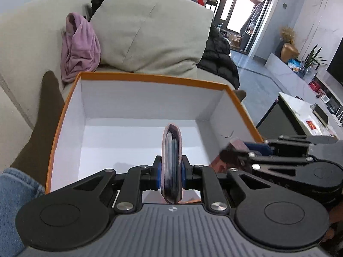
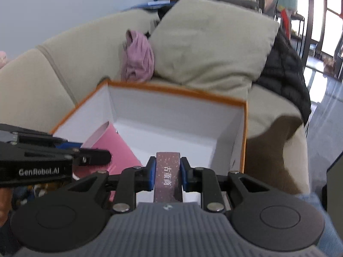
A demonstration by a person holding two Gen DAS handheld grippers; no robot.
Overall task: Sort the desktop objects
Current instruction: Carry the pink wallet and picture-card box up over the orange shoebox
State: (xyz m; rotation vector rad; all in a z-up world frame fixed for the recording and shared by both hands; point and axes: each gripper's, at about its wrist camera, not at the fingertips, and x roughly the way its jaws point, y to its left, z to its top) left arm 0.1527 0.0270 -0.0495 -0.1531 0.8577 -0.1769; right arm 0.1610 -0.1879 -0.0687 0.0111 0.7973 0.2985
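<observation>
Your left hand-held gripper (image 1: 170, 174) pinches a pink card wallet (image 1: 171, 167); your right hand-held gripper (image 2: 167, 175) pinches a dark speckled box (image 2: 168, 177). Both hover at six o'clock over the empty orange-rimmed white cardboard box (image 1: 150, 98); neither is dropped in yet.

Matt white card box (image 1: 148, 98), soft cloth cushion (image 1: 150, 27), quilted jacket (image 1: 218, 57)

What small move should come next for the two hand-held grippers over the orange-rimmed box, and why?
Probably lower both a little further and then open them. The left hand-held gripper is shut on a pink card holder, the right hand-held gripper on a dark speckled box, and both hang over the open white interior of the orange-rimmed box, so a short drop should land them inside.
</observation>
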